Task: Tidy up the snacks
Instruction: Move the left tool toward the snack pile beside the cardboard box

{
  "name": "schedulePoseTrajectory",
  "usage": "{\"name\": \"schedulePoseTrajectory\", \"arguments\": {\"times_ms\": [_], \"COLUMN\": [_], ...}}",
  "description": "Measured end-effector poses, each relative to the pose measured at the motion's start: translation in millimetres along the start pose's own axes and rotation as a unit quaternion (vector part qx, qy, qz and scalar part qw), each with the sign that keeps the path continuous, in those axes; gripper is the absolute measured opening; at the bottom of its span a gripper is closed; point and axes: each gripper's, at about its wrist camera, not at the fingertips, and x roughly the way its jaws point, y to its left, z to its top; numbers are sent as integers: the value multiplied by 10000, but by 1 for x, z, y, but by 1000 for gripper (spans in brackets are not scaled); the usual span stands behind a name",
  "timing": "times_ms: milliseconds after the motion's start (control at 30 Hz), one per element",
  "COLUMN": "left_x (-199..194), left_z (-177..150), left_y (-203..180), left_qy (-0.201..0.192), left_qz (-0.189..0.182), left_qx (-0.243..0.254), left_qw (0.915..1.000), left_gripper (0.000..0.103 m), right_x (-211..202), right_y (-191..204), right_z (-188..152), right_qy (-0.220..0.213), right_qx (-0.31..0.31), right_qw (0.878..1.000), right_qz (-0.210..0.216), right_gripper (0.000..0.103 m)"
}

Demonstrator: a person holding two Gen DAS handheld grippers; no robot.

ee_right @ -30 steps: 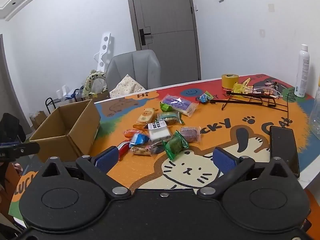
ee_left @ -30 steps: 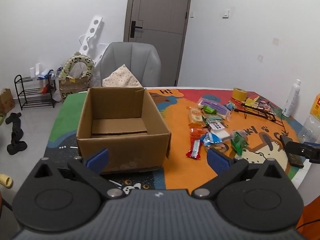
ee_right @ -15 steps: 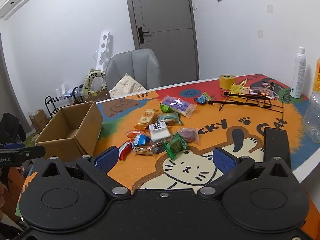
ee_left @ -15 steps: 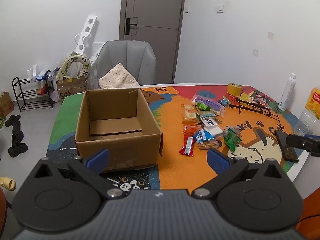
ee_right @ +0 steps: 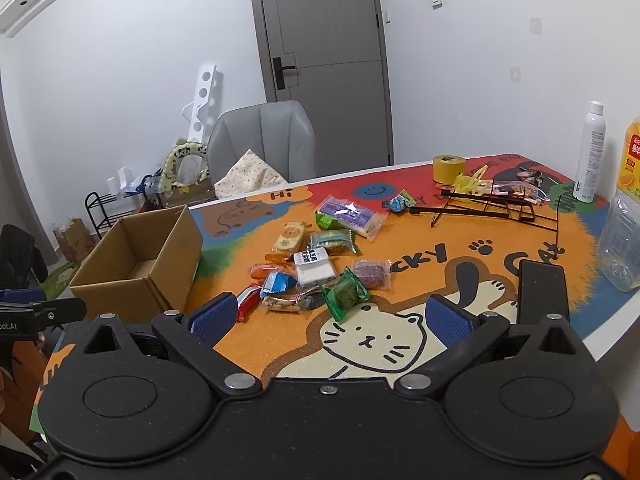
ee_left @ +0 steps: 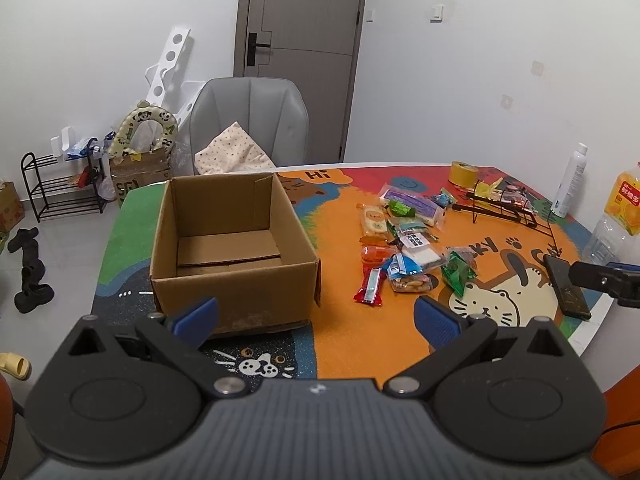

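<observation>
Holding both grippers' fingers point(ee_left: 196, 318) spread and empty, we judge the red snack bar point(ee_left: 370, 286) light, probably crinkly; pinch mid-length.

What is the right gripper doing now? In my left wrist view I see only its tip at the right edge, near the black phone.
Observer: The right gripper is open, and there is nothing between its fingers.
Operator: Which snack is directly in front of it?
Observer: The green packet lies just ahead, within the gap between the two fingers.
Operator: And where is the red packet from there?
Observer: In the right wrist view the red packet is partly hidden behind the gripper's left finger.
</observation>
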Motion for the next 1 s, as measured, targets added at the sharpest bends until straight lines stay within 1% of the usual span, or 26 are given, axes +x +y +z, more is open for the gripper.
{"name": "schedulePoseTrajectory", "arguments": {"times_ms": [433,567,733,1000], "left_x": [4,4,1,0], "left_z": [-2,-3,-3,-4], "left_y": [-2,-5,-9,-13], "left_qy": [56,103,44,43], "left_qz": [-54,-92,-97,-119], "left_qx": [9,13,76,146], "left_qw": [10000,9999,9999,9998], "left_gripper": [103,103,103,103], "right_x": [7,6,-1,-1], "right_y": [3,1,-1,-5], "right_z": [-2,-2,-2,-1], "right_qy": [91,58,-42,-73], "right_qx": [-86,-14,-47,-10], "right_qw": [9999,10000,10000,10000], "right_qz": [-42,-57,-40,-65], "right_gripper": [103,103,103,103]}}
